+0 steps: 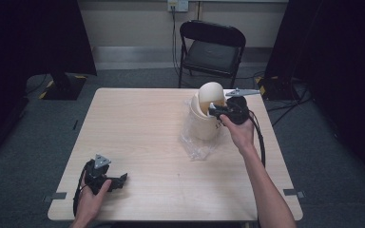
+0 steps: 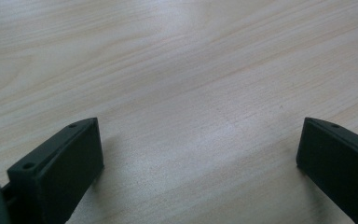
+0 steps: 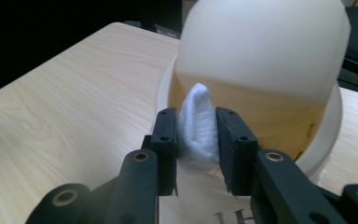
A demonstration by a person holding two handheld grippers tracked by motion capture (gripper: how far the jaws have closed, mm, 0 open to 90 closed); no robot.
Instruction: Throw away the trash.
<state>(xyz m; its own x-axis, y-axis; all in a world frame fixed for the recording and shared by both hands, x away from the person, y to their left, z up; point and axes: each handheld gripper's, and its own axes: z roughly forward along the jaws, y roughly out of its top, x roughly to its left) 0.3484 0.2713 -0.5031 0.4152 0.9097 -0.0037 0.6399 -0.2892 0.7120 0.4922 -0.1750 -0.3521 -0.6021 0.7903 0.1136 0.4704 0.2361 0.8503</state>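
A cream, smooth-walled round bin (image 1: 204,121) with a domed swing lid (image 3: 265,46) stands on the pale wood-grain table (image 1: 142,142), toward its far right part. Crinkled clear plastic (image 1: 195,145) lies under and just in front of the bin. At the bin's lid opening, the right gripper (image 3: 198,135) pinches a soft white wad of tissue (image 3: 198,123) between its black jaws. What lies inside the bin cannot be seen. Well apart from the bin, at the table's near left corner, the left gripper (image 2: 198,154) rests with jaws spread wide over bare wood.
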